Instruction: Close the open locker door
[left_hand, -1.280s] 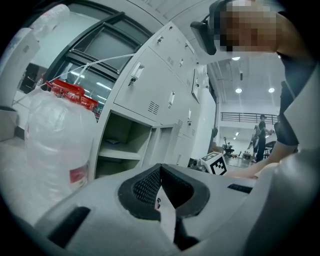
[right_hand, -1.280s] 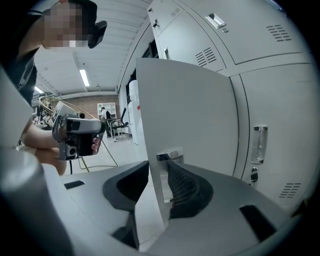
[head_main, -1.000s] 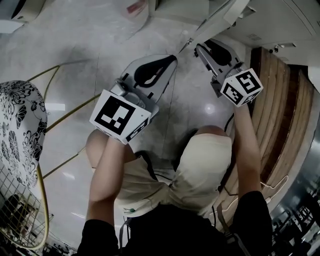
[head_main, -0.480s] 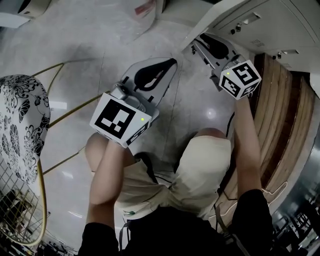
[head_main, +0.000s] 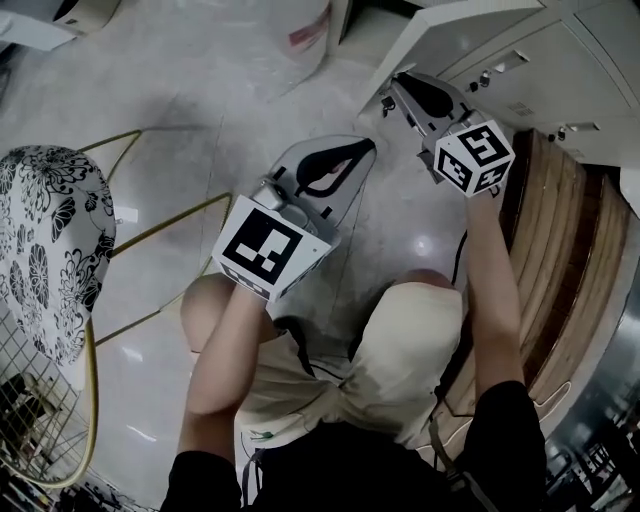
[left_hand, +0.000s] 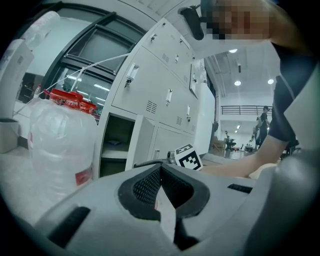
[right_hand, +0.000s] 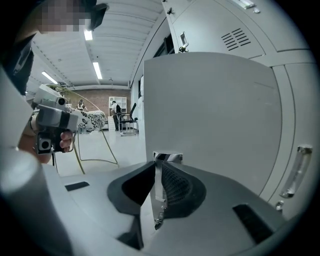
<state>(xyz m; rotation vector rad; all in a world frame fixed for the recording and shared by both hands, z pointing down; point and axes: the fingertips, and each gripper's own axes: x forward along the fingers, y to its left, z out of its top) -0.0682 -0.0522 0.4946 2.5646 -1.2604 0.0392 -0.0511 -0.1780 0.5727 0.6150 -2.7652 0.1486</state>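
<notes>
The left gripper (head_main: 360, 152) hangs over the floor (head_main: 200, 90) with its jaws together and nothing between them. Just beyond it, the right gripper (right_hand: 157, 192) is closing its jaws on the free edge of the open locker door (right_hand: 210, 115), which stands swung out from the bank of lockers (right_hand: 240, 30) behind.

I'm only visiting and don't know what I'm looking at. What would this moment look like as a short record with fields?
Setting: a person facing grey lockers
Right gripper: jaws closing, with the edge of the open locker door between them
Left gripper: jaws together, nothing between them, held over the floor
Open compartment: a shelf shows inside
Nearby: floral chair
Door status: not yet closed
</notes>
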